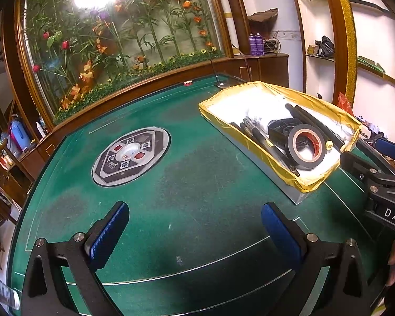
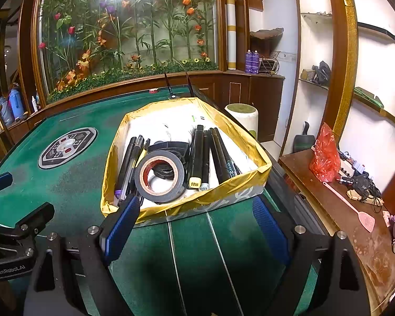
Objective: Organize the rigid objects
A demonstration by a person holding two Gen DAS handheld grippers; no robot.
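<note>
- Green felt worktop (image 1: 171,184); round control panel (image 1: 131,155) set in its middle, bare felt all around it.
- Box (image 2: 250,184) lined with yellow wrap sits at the worktop's right edge, its short end toward the near edge; white floor inside.
- In the box: tape roll (image 2: 159,176), black, tilted, leaning against the near wall; a black round part (image 2: 171,147) just behind it, touching.
- Pens (image 2: 130,163) lie along the box's left wall, tips toward the near end; markers (image 2: 205,158) lie side by side right of the tape, caps toward the near wall; one cap yellow-green, one pale with letters.
- Left tongs (image 1: 194,226) wide, nothing between the blue pads (image 1: 108,237); held over bare felt near the worktop's near edge, left of the box.
- Right tongs (image 2: 194,229) wide, nothing between them; held over the near edge just short of the box's near wall; left pad (image 2: 122,226) overlaps the box's near-left corner in the right wrist view, contact cannot be told.
- Small red-and-white item (image 1: 188,83) near the far edge; too small to tell what.
- Black stand base (image 1: 221,84) by the far right corner, behind the box.
- Off the worktop to the right: wooden side table (image 2: 329,205) with a red bag (image 2: 325,155) and a pink swatter (image 2: 355,208).
</note>
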